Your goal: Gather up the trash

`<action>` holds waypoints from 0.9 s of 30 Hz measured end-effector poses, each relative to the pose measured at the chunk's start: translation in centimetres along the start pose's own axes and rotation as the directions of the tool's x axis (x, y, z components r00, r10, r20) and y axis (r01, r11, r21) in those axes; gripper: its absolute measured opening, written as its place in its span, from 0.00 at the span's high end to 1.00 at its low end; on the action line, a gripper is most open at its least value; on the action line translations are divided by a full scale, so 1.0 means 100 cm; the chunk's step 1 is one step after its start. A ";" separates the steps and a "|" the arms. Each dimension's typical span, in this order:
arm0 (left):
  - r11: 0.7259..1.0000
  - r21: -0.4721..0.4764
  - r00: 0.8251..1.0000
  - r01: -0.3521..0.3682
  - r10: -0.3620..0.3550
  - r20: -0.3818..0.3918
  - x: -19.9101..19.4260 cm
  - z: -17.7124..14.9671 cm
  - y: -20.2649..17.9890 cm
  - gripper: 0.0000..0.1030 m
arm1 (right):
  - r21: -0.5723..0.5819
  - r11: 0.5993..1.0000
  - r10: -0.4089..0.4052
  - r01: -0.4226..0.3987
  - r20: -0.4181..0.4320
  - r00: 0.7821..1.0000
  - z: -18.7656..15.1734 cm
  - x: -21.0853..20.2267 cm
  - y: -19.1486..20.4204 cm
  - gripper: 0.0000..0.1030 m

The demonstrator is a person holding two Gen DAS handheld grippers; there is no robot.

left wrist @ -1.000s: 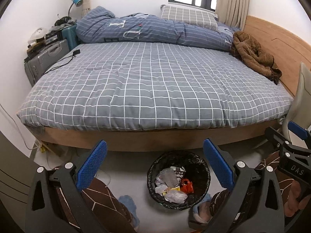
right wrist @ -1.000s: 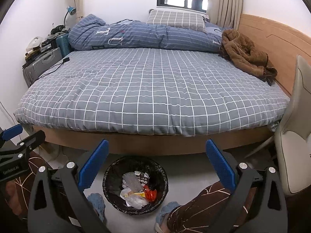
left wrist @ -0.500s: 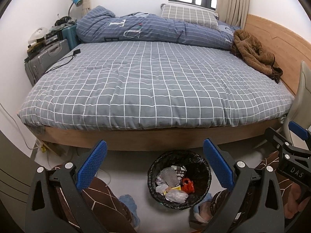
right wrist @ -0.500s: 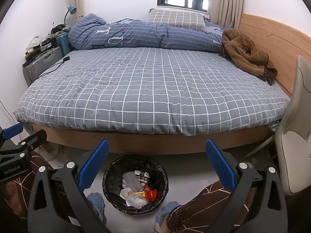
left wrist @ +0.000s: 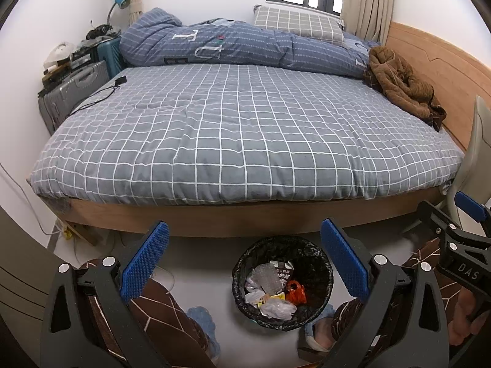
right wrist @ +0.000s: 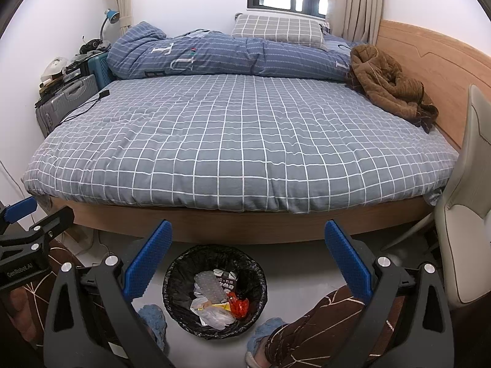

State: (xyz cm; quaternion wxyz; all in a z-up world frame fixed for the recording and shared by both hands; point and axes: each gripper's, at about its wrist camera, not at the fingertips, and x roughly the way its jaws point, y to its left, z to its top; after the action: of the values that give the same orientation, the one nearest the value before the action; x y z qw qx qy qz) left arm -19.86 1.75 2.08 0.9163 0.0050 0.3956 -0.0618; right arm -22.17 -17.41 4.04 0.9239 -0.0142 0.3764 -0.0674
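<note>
Bedroom, grey checked bed (left wrist: 239, 141), lined bin (left wrist: 282, 282) on floor, both tongs spread wide.

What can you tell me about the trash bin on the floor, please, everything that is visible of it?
The trash bin is round, dark and lined with a crinkled black plastic bag folded over its rim. It stands upright on the pale floor in front of the bed's wooden base, between the person's feet in blue slippers. It is partly filled: clear bubble wrap, white crumpled wrappers, a yellow scrap, an orange-red bag and a dark printed carton.
</note>
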 end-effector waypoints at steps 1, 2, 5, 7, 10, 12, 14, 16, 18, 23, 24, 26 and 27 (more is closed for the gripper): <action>1.000 0.000 1.000 -0.004 0.004 0.000 0.000 0.000 0.000 0.06 | 0.000 1.000 -0.001 0.001 0.001 1.000 0.000 0.000 0.000 0.07; 1.000 0.003 1.000 -0.011 0.011 0.002 0.000 0.000 0.000 0.06 | -0.001 1.000 -0.001 0.001 0.001 1.000 0.000 0.000 0.000 0.07; 1.000 0.005 1.000 -0.016 0.016 0.004 0.000 0.001 -0.002 0.06 | -0.001 1.000 -0.001 0.001 0.002 1.000 0.000 0.000 0.000 0.07; 1.000 0.008 1.000 0.000 0.000 -0.004 0.001 0.002 -0.003 0.06 | 0.000 1.000 0.000 0.000 0.001 1.000 0.000 0.000 0.000 0.07; 0.999 0.020 1.000 -0.025 0.025 0.004 0.001 0.002 -0.005 0.06 | 0.000 1.000 0.000 0.000 0.001 1.000 0.000 0.000 -0.001 0.07; 0.999 0.019 1.000 -0.026 0.026 -0.003 0.002 0.002 -0.005 0.06 | -0.001 1.000 0.000 0.000 0.000 1.000 0.000 0.000 -0.001 0.07; 1.000 0.014 1.000 -0.016 0.016 -0.011 0.003 0.002 -0.005 0.06 | -0.001 1.000 0.001 -0.001 0.001 1.000 0.001 0.000 -0.001 0.07; 0.999 0.022 1.000 -0.025 0.025 -0.005 0.003 0.002 -0.006 0.06 | -0.001 1.000 0.000 0.000 0.001 1.000 0.001 0.000 -0.001 0.07; 0.999 0.028 1.000 -0.025 0.025 0.000 0.002 0.002 -0.007 0.06 | -0.001 1.000 0.000 0.000 0.001 1.000 0.001 0.000 -0.001 0.07; 1.000 0.026 1.000 -0.008 0.008 0.009 0.000 0.003 -0.008 0.06 | -0.002 1.000 -0.003 0.003 0.002 1.000 0.000 0.000 -0.001 0.07; 0.999 0.032 1.000 -0.009 0.009 0.011 0.000 0.002 -0.009 0.06 | -0.002 1.000 -0.004 0.004 0.003 1.000 0.001 0.000 -0.001 0.07; 0.999 0.040 1.000 -0.019 0.018 0.018 -0.001 0.002 -0.010 0.06 | 0.000 1.000 -0.004 0.004 0.003 1.000 0.001 0.000 0.000 0.07; 0.999 0.040 1.000 -0.020 0.019 0.021 -0.001 0.002 -0.010 0.06 | 0.000 1.000 -0.004 0.004 0.003 1.000 0.001 0.000 0.000 0.07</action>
State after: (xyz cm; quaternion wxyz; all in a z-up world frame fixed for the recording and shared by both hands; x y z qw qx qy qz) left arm -19.95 0.74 2.33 0.9206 0.0267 0.3848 -0.0608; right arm -22.15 -17.40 4.10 0.9244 -0.0151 0.3749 -0.0691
